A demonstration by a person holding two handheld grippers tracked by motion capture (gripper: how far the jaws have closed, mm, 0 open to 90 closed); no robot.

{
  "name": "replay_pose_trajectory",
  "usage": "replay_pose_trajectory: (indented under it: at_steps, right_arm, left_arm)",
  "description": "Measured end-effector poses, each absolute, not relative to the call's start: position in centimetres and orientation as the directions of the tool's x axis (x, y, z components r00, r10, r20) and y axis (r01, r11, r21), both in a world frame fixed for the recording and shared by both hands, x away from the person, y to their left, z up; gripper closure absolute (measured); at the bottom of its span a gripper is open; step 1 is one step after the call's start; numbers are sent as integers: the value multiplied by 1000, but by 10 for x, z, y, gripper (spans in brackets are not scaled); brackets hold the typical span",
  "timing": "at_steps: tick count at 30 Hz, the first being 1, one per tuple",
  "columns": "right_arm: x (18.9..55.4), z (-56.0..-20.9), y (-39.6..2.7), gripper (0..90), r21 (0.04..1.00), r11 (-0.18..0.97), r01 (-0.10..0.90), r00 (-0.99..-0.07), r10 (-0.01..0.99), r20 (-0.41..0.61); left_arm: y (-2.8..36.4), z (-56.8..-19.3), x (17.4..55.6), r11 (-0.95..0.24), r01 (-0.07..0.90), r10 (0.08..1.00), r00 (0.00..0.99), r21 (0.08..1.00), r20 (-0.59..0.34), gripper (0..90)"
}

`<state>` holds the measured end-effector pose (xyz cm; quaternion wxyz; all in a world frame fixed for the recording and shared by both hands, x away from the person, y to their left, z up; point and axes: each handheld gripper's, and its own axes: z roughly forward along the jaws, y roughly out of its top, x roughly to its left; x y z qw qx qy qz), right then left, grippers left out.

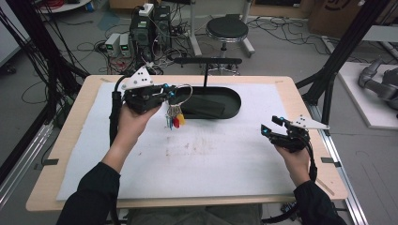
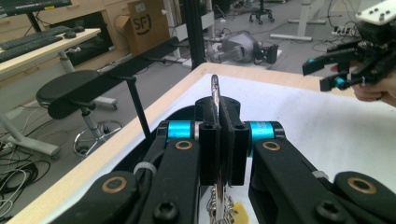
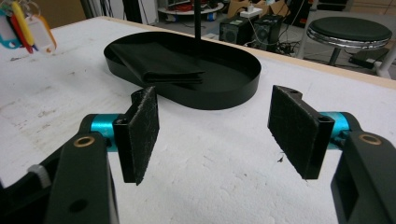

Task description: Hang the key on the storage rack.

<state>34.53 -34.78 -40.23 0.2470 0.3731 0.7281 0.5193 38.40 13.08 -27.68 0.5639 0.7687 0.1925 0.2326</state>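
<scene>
Your left hand-held gripper (image 1: 170, 93) is clenched on the key ring (image 1: 184, 93), mid-frame above the bench (image 1: 70, 140), beside the black tray (image 1: 234, 101). The grip is thin and edge-on, so a swing of the tags (image 1: 176, 119) could twist it loose. The right hand-held gripper (image 1: 271, 126) is released.

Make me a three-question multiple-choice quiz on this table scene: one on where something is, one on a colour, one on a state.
1. Where is the folded black cloth?
A. in the oval black tray
B. on the stool
C. on the floor

2. What colour is the tray?
A. white
B. black
C. red

3. How do the right gripper jaws stand?
A. shut on keys
B. shut on the cloth
C. open, holding nothing

Answers: 1 A, the cloth lies inside the tray's rim; 2 B, its wall and floor are black; 3 C, white table covering shows between the pads.
</scene>
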Motion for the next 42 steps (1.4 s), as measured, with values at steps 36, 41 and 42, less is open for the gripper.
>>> replay_pose_trajectory:
  at_steps: [36,41,42]
  right_arm:
    - [346,-403,-348,344,941,177,287,-605,795,35]
    - [346,-403,-348,344,942,177,286,-607,794,35]
    - [346,-403,-348,344,941,177,288,-605,795,36]
  left_arm:
    - [117,-287,470,-297,106,690,710,949,137,866]
    - [117,-290,478,-295,113,702,699,949,136,866]
    - [116,-293,481,-298,113,707,693,948,140,866]
